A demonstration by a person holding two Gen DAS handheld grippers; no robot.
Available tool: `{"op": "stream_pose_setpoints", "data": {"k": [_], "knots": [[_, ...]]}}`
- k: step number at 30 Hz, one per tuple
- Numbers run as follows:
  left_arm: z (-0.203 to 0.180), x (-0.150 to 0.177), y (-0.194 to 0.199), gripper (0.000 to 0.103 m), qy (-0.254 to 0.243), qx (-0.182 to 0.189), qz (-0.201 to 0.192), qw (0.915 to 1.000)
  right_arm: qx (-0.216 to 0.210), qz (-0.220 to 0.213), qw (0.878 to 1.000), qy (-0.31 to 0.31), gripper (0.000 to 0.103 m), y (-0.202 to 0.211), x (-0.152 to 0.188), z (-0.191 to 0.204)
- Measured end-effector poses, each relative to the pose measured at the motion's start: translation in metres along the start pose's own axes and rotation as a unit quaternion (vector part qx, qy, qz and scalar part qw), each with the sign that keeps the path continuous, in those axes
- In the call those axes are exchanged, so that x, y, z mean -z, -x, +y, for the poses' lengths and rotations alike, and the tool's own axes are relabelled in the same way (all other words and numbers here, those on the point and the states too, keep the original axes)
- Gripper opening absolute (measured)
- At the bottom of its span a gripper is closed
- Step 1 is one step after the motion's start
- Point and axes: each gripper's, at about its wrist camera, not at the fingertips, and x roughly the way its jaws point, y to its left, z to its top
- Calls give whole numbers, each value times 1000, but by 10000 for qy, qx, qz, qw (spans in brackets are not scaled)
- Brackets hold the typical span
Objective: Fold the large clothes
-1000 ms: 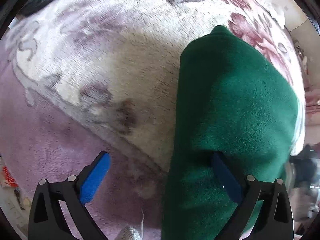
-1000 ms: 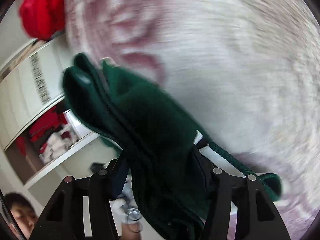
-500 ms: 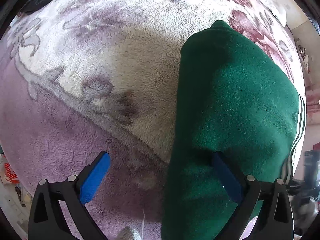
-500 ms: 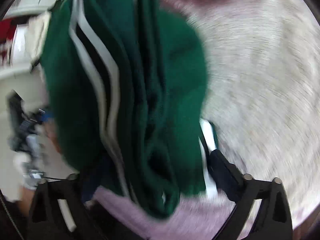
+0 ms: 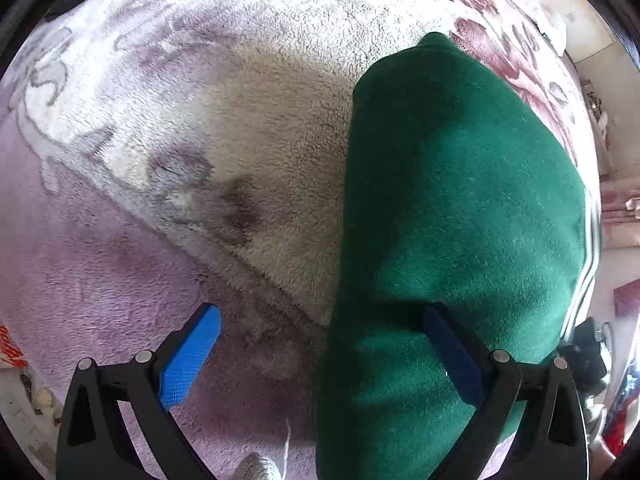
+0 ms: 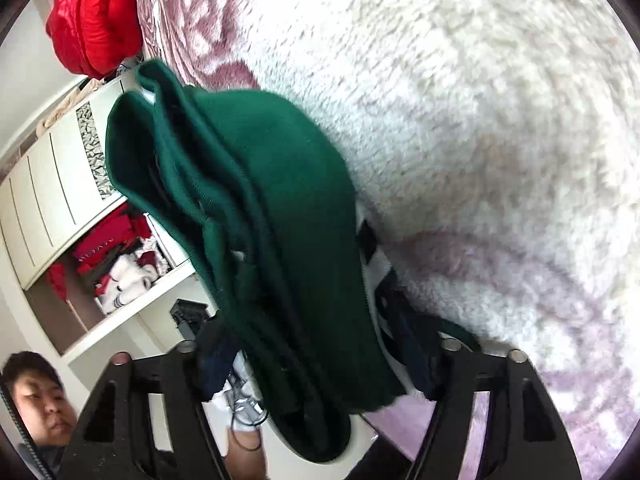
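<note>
The folded green garment point(image 5: 452, 216) is laid on the fluffy white-and-mauve blanket point(image 5: 208, 128), which serves here as the landmark. Above the blanket the left gripper point(image 5: 320, 356) is held with its jaws spread wide and nothing pinched; its blue left pad point(image 5: 192, 360) is seen over bare mauve pile, while its right pad is laid against the green cloth. At the blanket's edge, a bunched end of the garment point(image 6: 256, 216) is gathered between the fingers of the right gripper point(image 6: 320, 360), whose jaws are closing. A red bundle point(image 6: 94, 16) is seen at the blanket's far corner.
</note>
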Motion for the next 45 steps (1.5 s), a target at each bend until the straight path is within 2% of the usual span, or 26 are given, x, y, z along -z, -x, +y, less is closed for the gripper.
{"op": "stream_pose_setpoints", "data": {"k": [3,6,10,12,13,15,16,17,18,20,22,23,24,25,27,29,30,31,33,34,35,38,40,43,44,45], "knots": [[-6,0,8,103,-274,-246,-90,9993,1057,-32,9927,575,77,33,0,34],[-5,-2,18,103,-334,-316,-193,9988,2015,-393,9701,1292,77,55,-11,88],[4,-7,32,103,-166,-362,-373,9985,2005,-806,9563,1971,77,39,-44,158],[10,-11,35,103,-101,-382,-453,9982,1980,-895,9480,2328,79,1,-70,187],[13,-15,35,103,-71,-418,-466,9980,2080,-978,9407,2494,80,-39,-67,205],[17,-23,35,103,-2,-418,-514,9978,2396,-1008,9263,2729,83,-69,-84,224],[19,-29,34,103,28,-377,-558,9977,2640,-881,9222,2684,79,-93,-84,224],[20,-34,34,103,44,-359,-573,9977,2867,-898,9181,2587,54,-97,-87,234],[22,-41,33,103,52,-304,-610,9977,2962,-980,9190,2410,41,-112,-84,239],[20,-53,33,103,40,-238,-644,9976,2965,-1355,9217,2101,19,-108,-78,251],[17,-66,33,103,10,-37,-687,9976,2896,-1864,9193,1907,16,-83,-59,268],[13,-75,31,103,-36,75,-673,9977,2900,-2155,9136,1867,8,-68,-51,274],[11,-82,26,103,-62,183,-615,9979,2995,-2407,9036,1895,7,-50,-48,275],[6,-91,17,103,-113,381,-507,9979,3100,-2455,8987,1894,7,-42,-48,275],[-2,-109,-10,103,-257,381,-256,9986,3347,-2267,8995,1661,7,-52,-59,272],[-2,-126,-34,103,-268,524,6,9983,3806,-2065,8813,1890,13,-47,-49,271],[0,-132,-41,103,-240,629,130,9976,3927,-1920,8782,1939,15,-48,-50,275],[1,-136,-43,103,-222,751,191,9967,3954,-1783,8824,1822,22,-45,-48,276],[-1,-136,-41,103,-372,755,199,9963,3885,-1697,8916,1592,45,-29,-29,276],[-3,-135,-39,103,-474,713,160,9962,3821,-1711,8949,1549,68,-26,-20,274],[-4,-134,-37,103,-523,700,137,9961,3812,-1738,8960,1474,80,-23,-9,271],[-7,-134,-37,103,-559,703,136,9959,3894,-1801,8990,881,80,-3,34,228],[-4,-134,-38,103,-548,731,138,9957,3710,-1727,9124,117,80,8,55,182],[-4,-134,-39,103,-592,740,118,9954,2904,-1611,9395,-840,78,-2,70,115],[-5,-134,-39,103,-639,730,95,9952,2561,-1699,9469,-947,51,-8,73,104],[-5,-135,-39,103,-683,707,80,9951,2310,-1811,9518,-894,44,-15,76,100]]}}
